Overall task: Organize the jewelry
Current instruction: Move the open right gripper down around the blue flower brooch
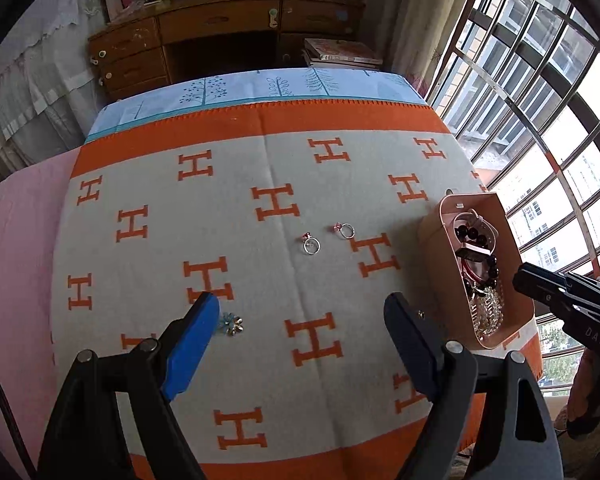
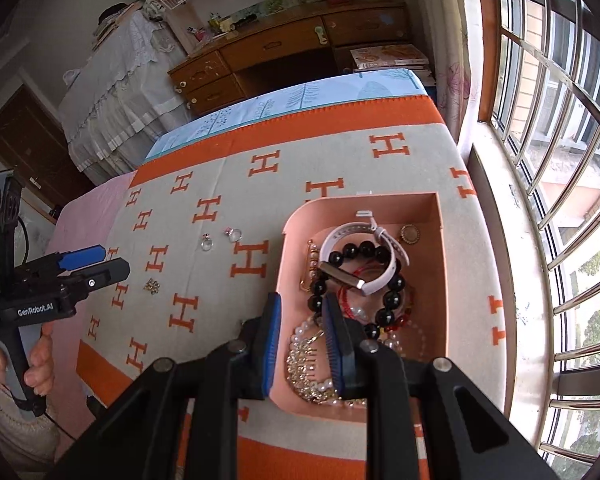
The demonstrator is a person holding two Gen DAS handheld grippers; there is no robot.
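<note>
Two silver rings with pink stones (image 1: 311,245) (image 1: 346,231) lie mid-blanket, also visible as rings (image 2: 207,242) (image 2: 233,234) in the right wrist view. A small gold and pale-blue earring cluster (image 1: 230,324) (image 2: 152,286) rests beside my left gripper's blue pad (image 1: 196,336). My left gripper (image 1: 300,308) (image 2: 114,261) hovers open and holds nothing. The pink box (image 1: 440,248) (image 2: 364,200) holds a white watch strap (image 2: 384,276), black beads (image 2: 360,248) and a pearl necklace (image 2: 312,360). My right gripper (image 2: 302,314) (image 1: 520,278) hangs over the box's near left corner, jaws narrowly apart, nothing pinched.
The orange-and-grey H blanket (image 1: 260,280) covers a bed, with a pink sheet (image 1: 16,248) to the left. Barred windows (image 2: 560,160) run along the right, close to the box. A wooden desk with drawers (image 1: 220,40) stands beyond the bed's far end. A hand (image 2: 40,364) grips the left tool.
</note>
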